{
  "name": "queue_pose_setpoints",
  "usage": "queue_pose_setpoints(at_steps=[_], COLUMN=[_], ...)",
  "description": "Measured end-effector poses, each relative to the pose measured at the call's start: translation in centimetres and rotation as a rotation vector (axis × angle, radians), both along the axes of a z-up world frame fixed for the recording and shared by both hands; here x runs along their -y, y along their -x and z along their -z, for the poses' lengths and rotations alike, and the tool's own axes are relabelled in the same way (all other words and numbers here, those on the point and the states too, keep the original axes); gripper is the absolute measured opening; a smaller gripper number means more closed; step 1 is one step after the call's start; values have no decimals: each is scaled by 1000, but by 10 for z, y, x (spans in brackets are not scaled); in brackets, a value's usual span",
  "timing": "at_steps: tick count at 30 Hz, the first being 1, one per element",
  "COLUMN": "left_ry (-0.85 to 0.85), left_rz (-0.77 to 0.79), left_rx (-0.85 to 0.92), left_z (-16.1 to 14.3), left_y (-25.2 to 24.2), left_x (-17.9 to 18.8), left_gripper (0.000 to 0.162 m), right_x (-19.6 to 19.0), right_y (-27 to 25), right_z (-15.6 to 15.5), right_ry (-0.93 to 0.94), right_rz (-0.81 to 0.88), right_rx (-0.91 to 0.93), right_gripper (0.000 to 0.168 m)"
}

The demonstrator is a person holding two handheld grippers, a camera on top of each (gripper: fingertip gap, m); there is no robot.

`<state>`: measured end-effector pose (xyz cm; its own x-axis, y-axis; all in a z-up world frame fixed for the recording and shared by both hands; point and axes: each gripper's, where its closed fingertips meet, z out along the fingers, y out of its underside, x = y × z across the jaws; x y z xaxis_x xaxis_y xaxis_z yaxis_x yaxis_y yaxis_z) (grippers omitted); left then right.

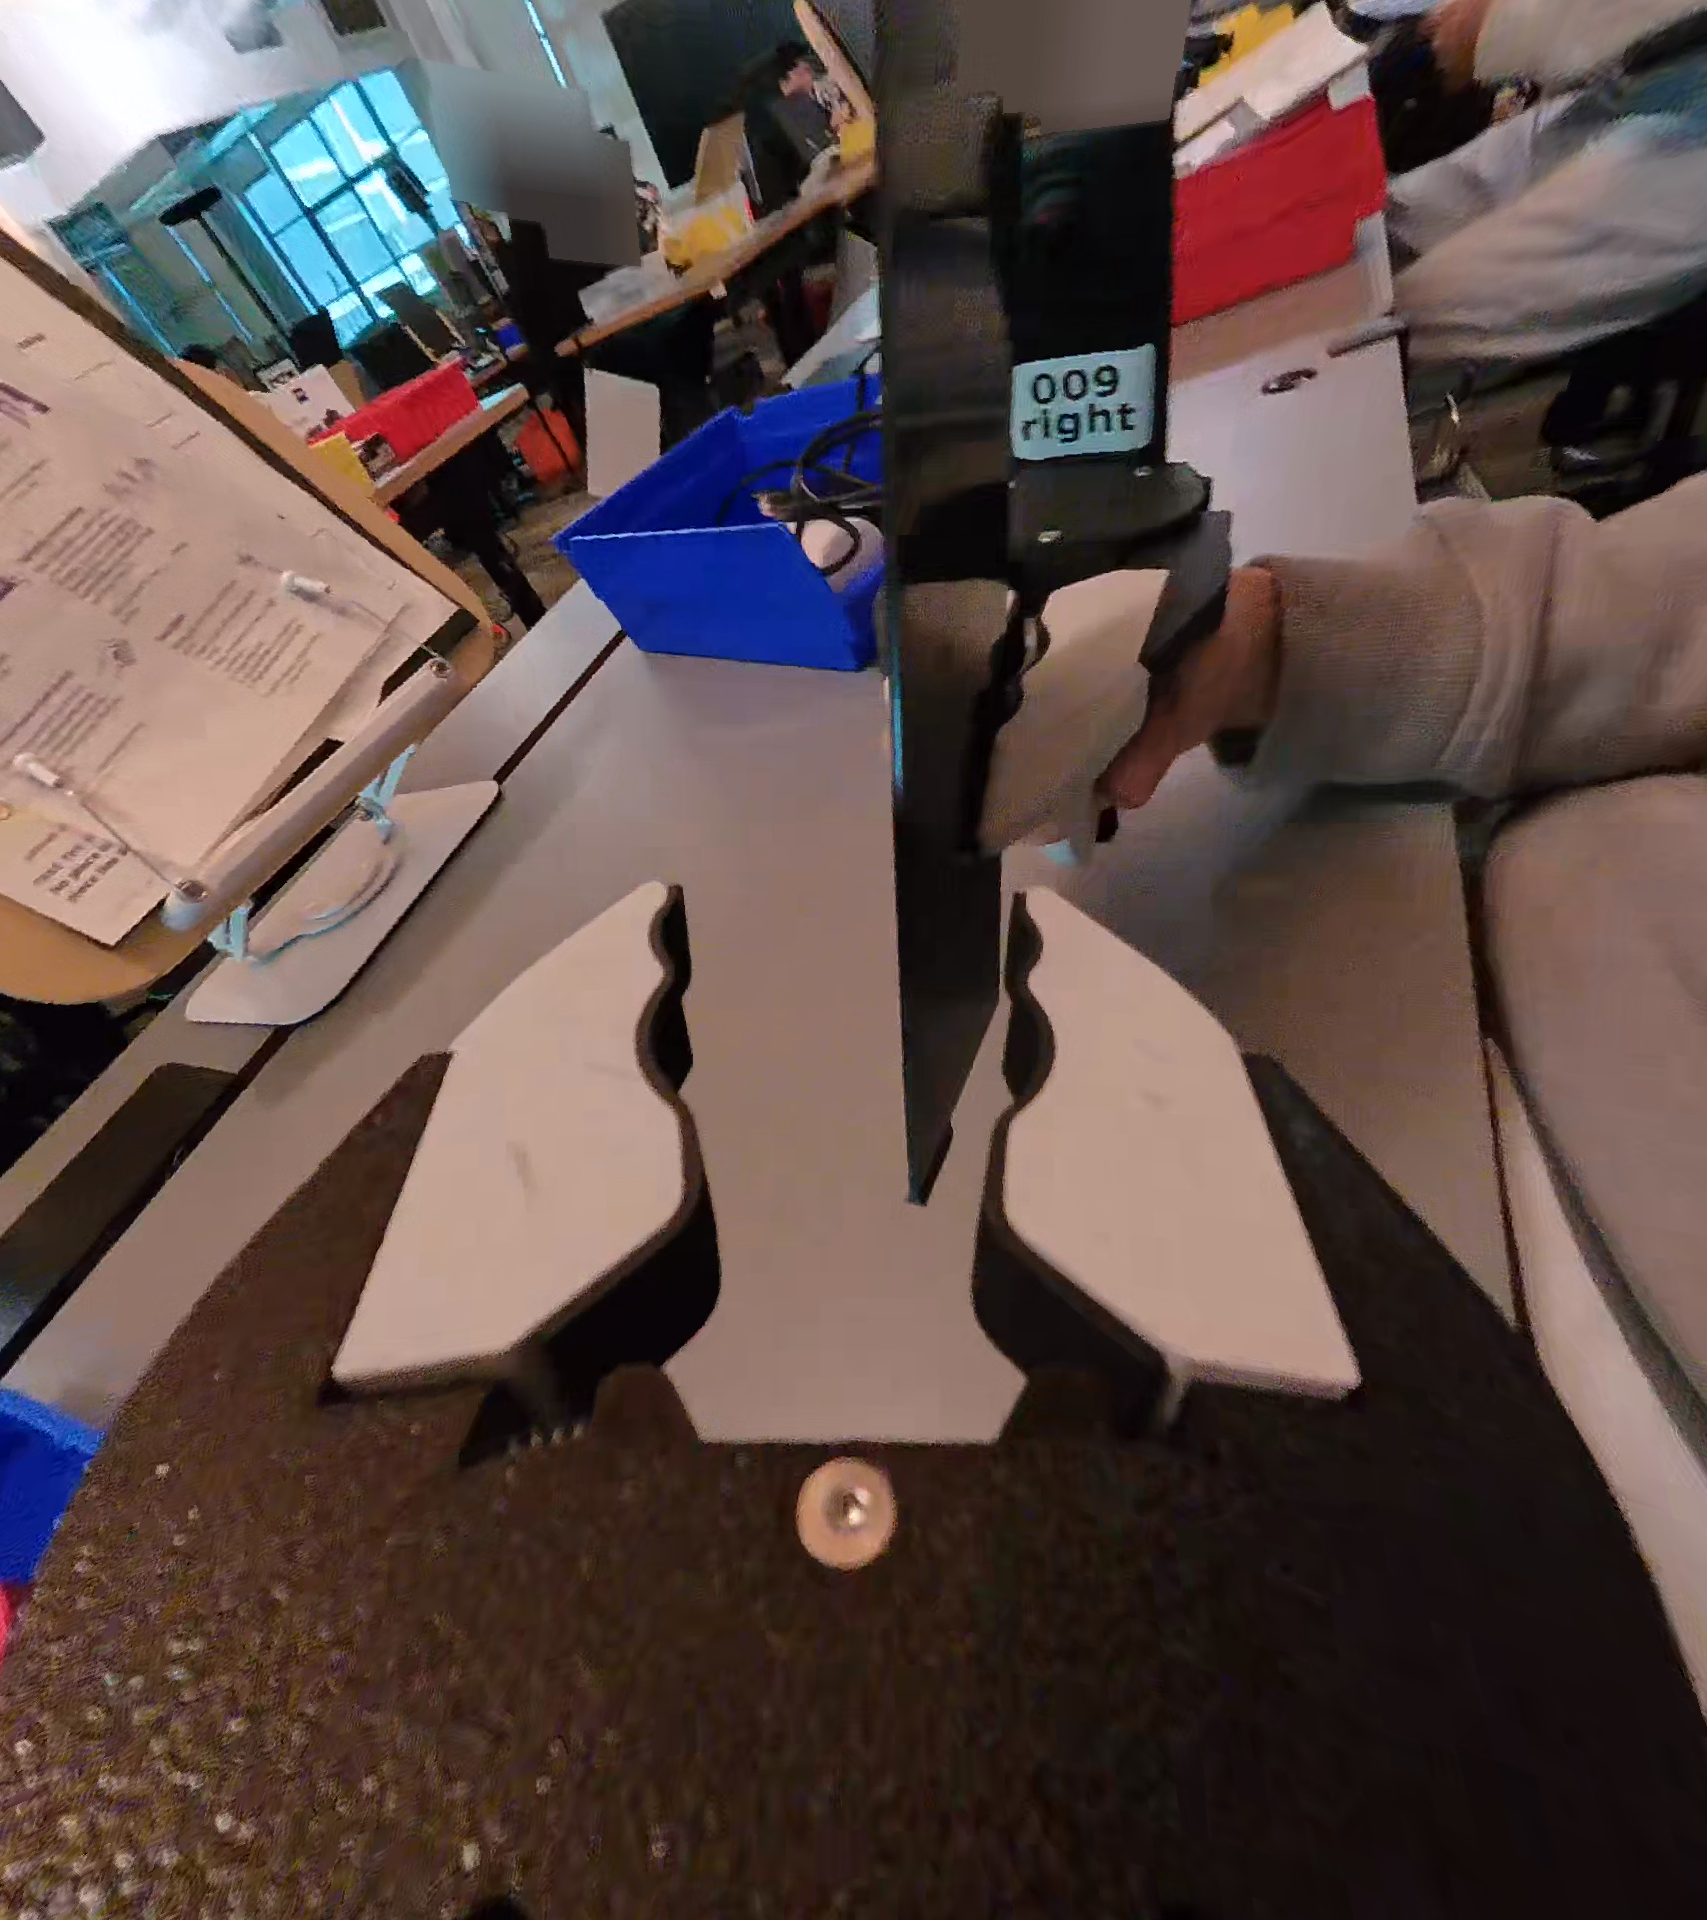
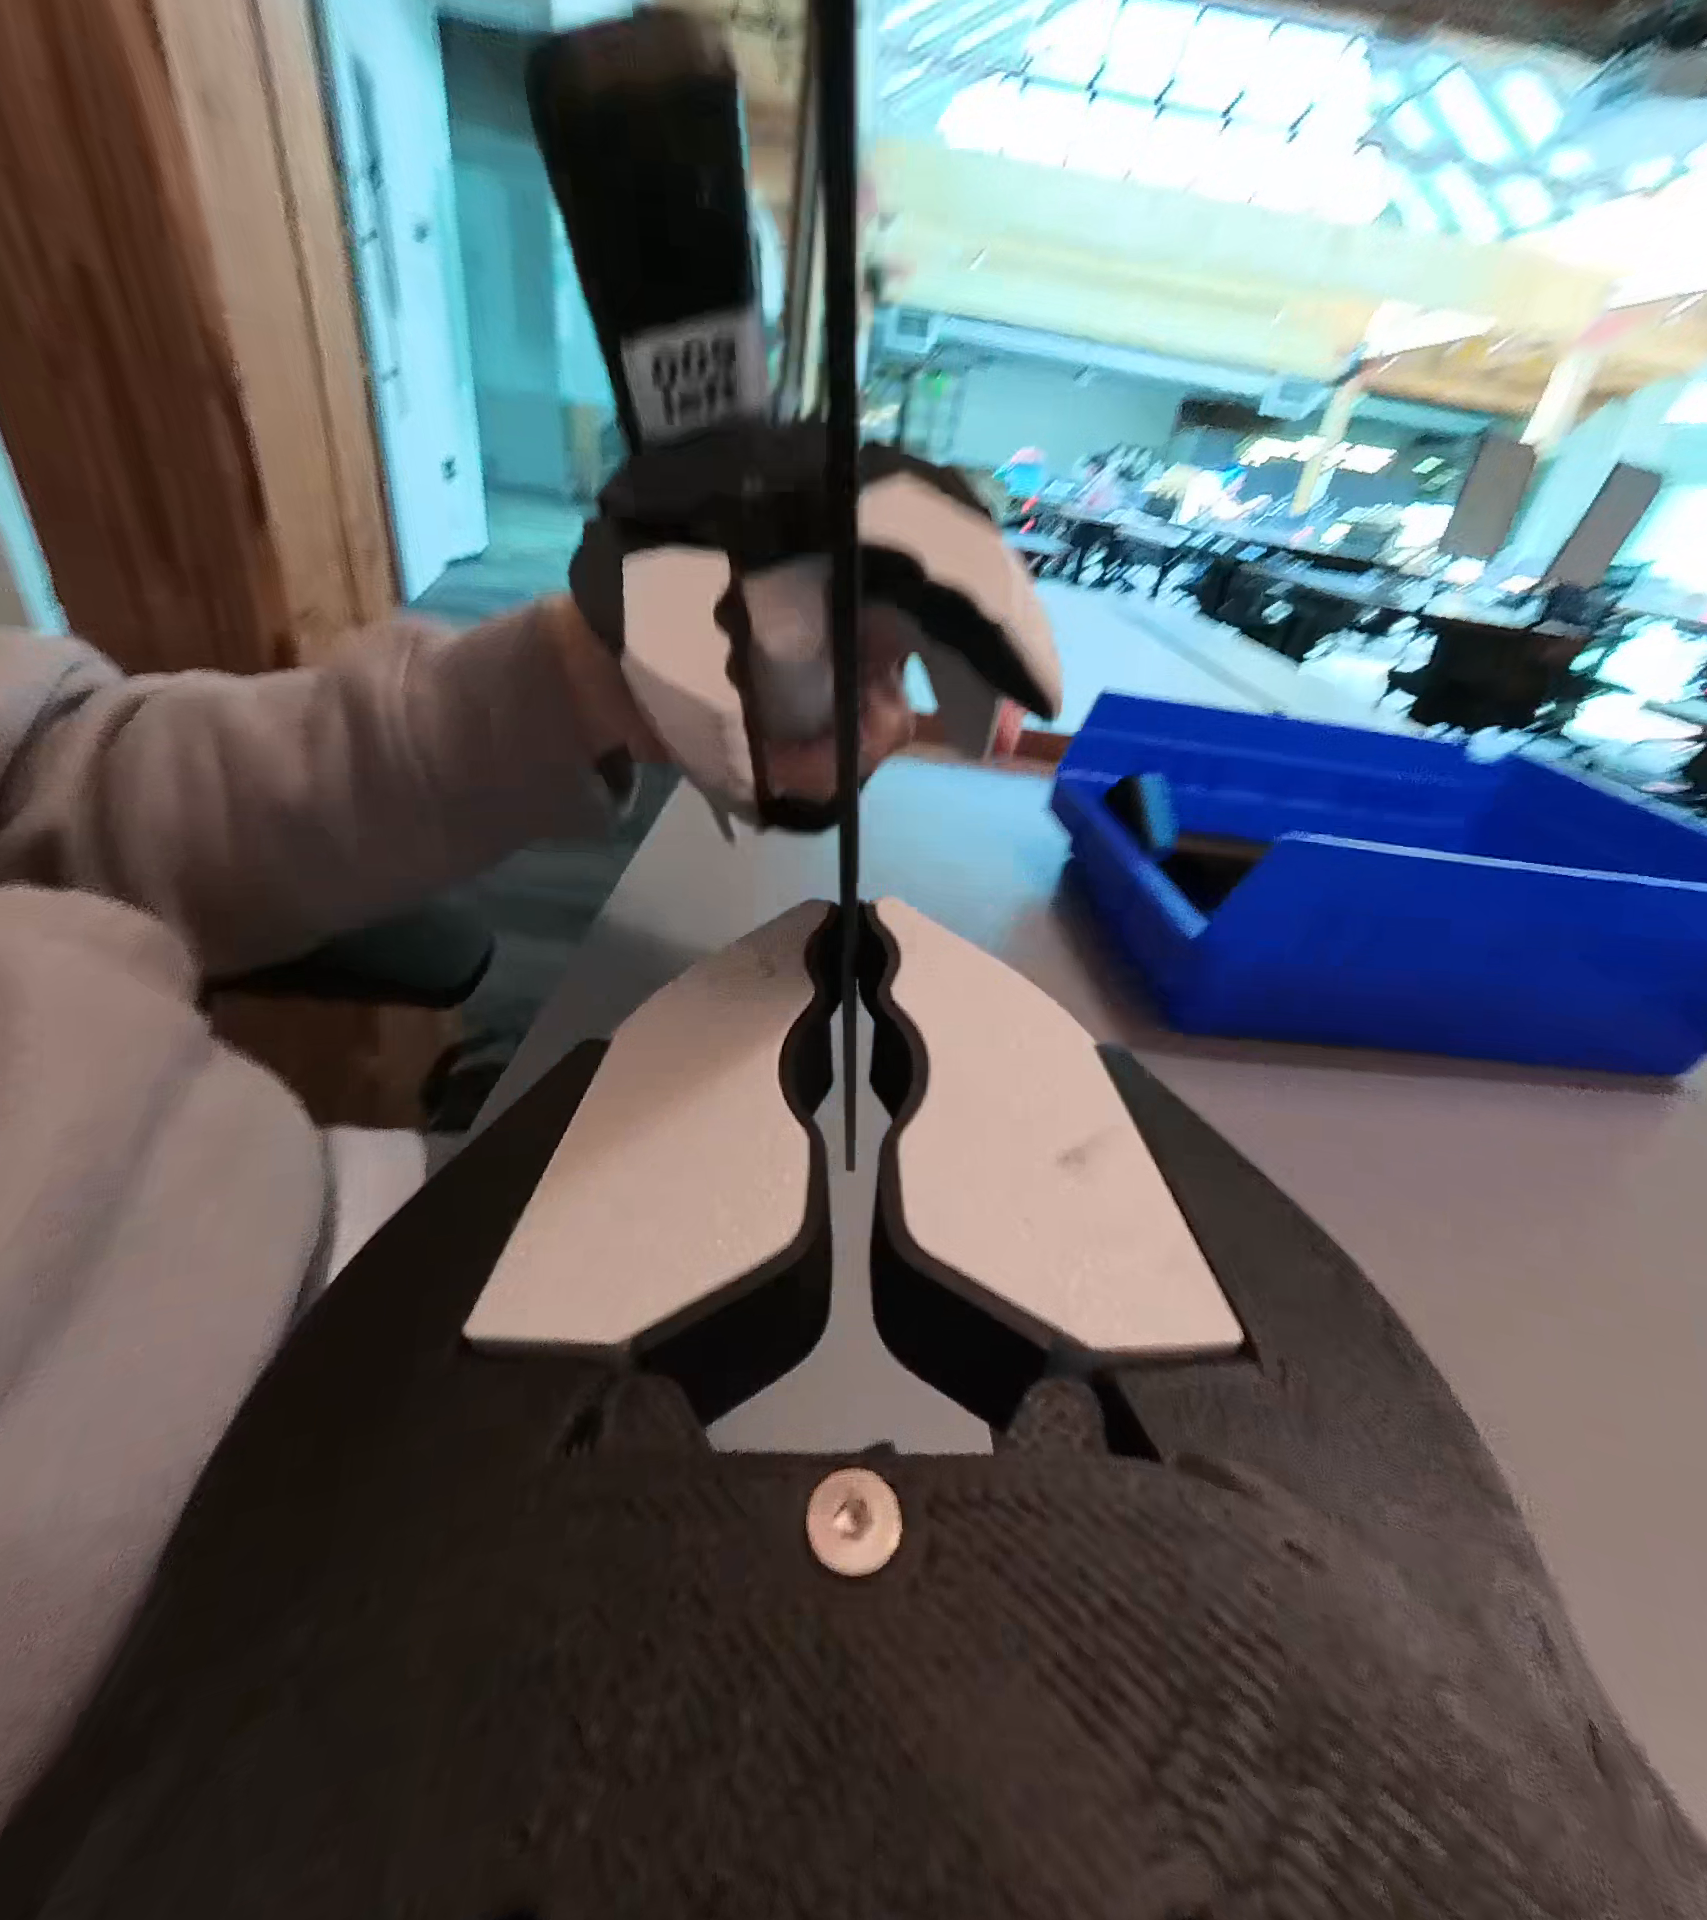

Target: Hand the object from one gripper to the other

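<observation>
The grey desk [image 1: 787, 790] lies under both tools, with a blue bin [image 2: 1431, 935] standing on it well beyond them. The object is a thin, flat black panel [image 1: 942, 810], held upright above the desk. The right claw [image 2: 850, 914] is clamped on its lower edge. The left claw [image 1: 844, 935] stands wide apart, and the panel's corner reaches in between its fingers, close to the right-hand finger [image 1: 1140, 1143] but apparently not gripped.

The likely risk: if the right claw lets go before the left closes, the panel drops to the desk. Being tall and thin, it could also pivot sideways in a grip that catches only its corner.
</observation>
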<state>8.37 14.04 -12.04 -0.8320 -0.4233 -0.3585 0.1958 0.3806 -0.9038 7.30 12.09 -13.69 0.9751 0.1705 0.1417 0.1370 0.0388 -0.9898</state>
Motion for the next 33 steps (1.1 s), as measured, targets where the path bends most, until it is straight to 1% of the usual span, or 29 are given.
queue_pose_setpoints(at_steps=[1,2,4,8,9,10,11,13,14,15,17,18,19,21,22,23,25,27,29,33], left_ry=[-24,-26,-8,-65,-74,-66,-41,34,83,144,342,474,615,863,949,1003,1037,1050,1076,985], left_rz=[43,96,157,153,141,137,146,140,126,117,104,108,126,199,225,246,280,311,367,364], left_rx=[3,9,15,25,33,24,-15,-85,-86,-82,-94,-102,-97,-67,-63,-69,-82,-79,-111,-116], left_z=[-2,-8,-17,-17,-15,-15,-14,-18,-22,-27,-47,-60,-74,-95,-99,-99,-93,-89,-88,-80], left_y=[11,23,37,40,38,36,35,28,22,18,10,7,6,10,10,9,9,10,13,14], left_x=[4,10,20,31,31,33,35,32,29,25,16,11,5,-6,-9,-8,-1,7,10,7], left_gripper=[58,54,43,20,11,5,3,1,1,1,1,1,1,1,2,2,2,2,1,3], right_x=[-3,-5,-7,-9,-9,-9,-10,-11,-10,-8,-7,-8,-8,-8,-8,-7,-3,2,4,8], right_y=[6,13,22,25,26,25,21,8,3,0,-7,-10,-11,-6,-4,-2,3,5,6,1], right_z=[5,8,13,20,19,19,18,10,4,0,-5,-7,-10,-16,-20,-25,-33,-38,-37,-33], right_ry=[33,49,77,112,107,103,91,26,-17,-51,-81,-96,-114,-155,-181,-209,-266,-296,-257,-204], right_rz=[-35,-69,-119,-129,-136,-127,-98,-7,23,46,89,113,120,88,73,56,13,-18,-42,-41], right_rx=[3,3,3,12,14,19,22,13,-4,-24,-45,-51,-56,-86,-106,-125,-151,-144,-144,-150], right_gripper=[2,2,2,2,2,2,2,4,14,27,41,49,53,51,50,45,31,4,3,2])
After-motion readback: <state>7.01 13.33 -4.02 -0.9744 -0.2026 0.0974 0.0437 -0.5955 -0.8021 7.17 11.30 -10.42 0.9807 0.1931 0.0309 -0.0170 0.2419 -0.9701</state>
